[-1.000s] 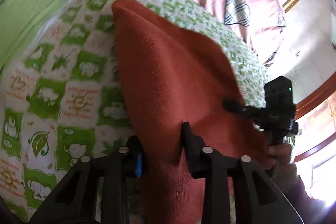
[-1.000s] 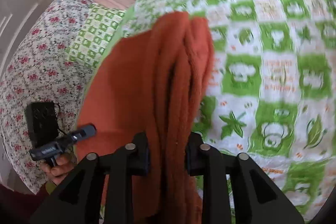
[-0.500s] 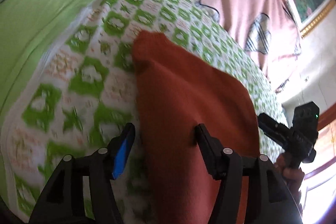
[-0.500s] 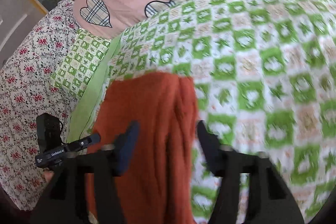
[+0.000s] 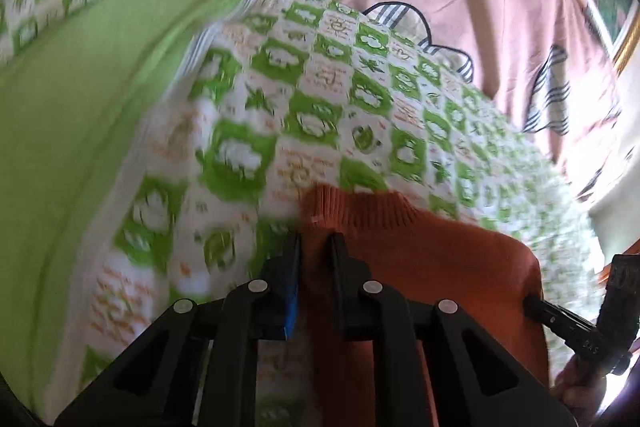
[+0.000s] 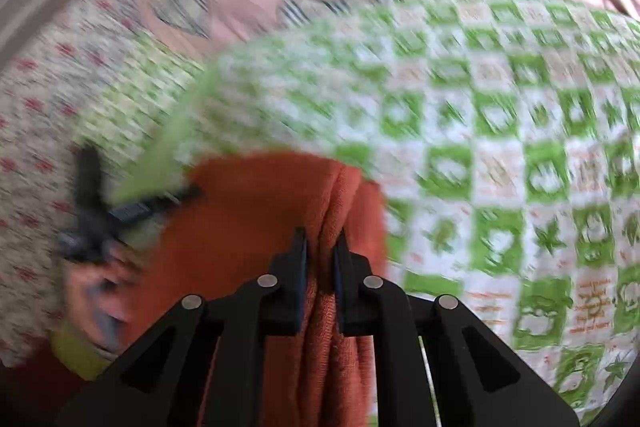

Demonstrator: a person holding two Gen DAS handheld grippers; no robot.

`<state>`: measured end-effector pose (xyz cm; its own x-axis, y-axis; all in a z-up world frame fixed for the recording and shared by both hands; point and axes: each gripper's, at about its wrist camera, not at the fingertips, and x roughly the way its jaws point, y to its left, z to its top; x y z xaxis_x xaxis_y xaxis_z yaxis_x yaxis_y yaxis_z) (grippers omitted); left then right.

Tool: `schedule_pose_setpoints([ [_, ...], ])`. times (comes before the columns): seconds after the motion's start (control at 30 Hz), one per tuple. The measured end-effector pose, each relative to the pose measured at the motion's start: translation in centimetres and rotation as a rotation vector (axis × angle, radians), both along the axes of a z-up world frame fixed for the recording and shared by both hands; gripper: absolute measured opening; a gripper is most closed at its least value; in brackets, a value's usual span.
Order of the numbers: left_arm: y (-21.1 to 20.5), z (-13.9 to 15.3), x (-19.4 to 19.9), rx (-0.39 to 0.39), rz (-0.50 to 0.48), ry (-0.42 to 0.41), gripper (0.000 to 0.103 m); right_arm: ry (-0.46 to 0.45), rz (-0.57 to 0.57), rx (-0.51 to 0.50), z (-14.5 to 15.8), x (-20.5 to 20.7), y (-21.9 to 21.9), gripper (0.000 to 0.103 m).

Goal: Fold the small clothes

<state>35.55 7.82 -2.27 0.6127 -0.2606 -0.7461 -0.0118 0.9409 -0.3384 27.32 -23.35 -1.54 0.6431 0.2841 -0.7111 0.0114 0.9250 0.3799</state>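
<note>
We've re-gripped: left hand-held gripper (image 5: 314,247) and right hand-held gripper (image 6: 320,243), open half a second ago, now pinch the sweater (image 5: 420,255); next fold can start.

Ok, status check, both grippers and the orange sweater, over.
Left gripper shut on orange sweater near its ribbed edge. Right gripper shut on bunched folds. Sweater over green checked quilt. Nothing in the way.

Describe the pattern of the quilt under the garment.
The quilt has green and white checks with orange motifs, clearest in the left wrist view.
</note>
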Motion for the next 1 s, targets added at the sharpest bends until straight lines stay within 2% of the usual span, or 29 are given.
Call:
schedule_pose_setpoints([
  [0.07,-0.3,0.5,0.1,0.054,0.004,-0.009,0.014,-0.007,-0.019,0.082,-0.3,-0.3,-1.1,0.013],
  [0.13,-0.1,1.4,-0.4,0.091,0.023,-0.013,0.014,-0.002,-0.029,0.09,0.4,-0.8,-1.3,0.015],
  [0.2,0.4,2.5,-1.6,0.09,0.036,-0.028,0.014,-0.005,-0.042,0.07,1.6,-1.9,-1.1,0.019],
  [0.33,0.7,4.8,-7.5,0.073,0.009,-0.085,0.025,-0.014,-0.049,0.092,3.2,-5.2,-1.1,0.019],
  [0.5,-0.4,5.5,-16.2,0.081,-0.038,-0.113,0.036,-0.019,-0.048,0.115,3.5,-10.9,-0.3,0.022],
  [0.6,-1.1,5.3,-20.8,0.073,-0.085,-0.128,0.043,-0.02,-0.048,0.125,3.2,-14.0,0.3,0.022],
  [0.67,-1.6,5.3,-23.5,0.086,-0.124,-0.139,0.055,-0.021,-0.048,0.124,3.1,-15.8,0.8,0.022],
  [0.7,-2.0,5.2,-24.8,0.103,-0.144,-0.147,0.059,-0.019,-0.049,0.121,2.9,-16.4,1.0,0.024],
  [0.73,-2.2,5.2,-26.0,0.119,-0.156,-0.153,0.066,-0.017,-0.053,0.117,2.6,-17.1,1.2,0.031],
  [0.8,-2.5,4.8,-28.0,0.144,-0.178,-0.16,0.067,-0.023,-0.066,0.107,2.2,-18.4,1.3,0.047],
  [0.9,-3.0,3.5,-29.7,0.15,-0.222,-0.136,0.068,-0.019,-0.056,0.085,1.5,-19.4,1.8,0.048],
  [1.0,-4.0,1.8,-30.1,0.2,-0.254,-0.095,0.068,-0.002,-0.038,0.049,1.0,-19.4,2.5,0.048],
])
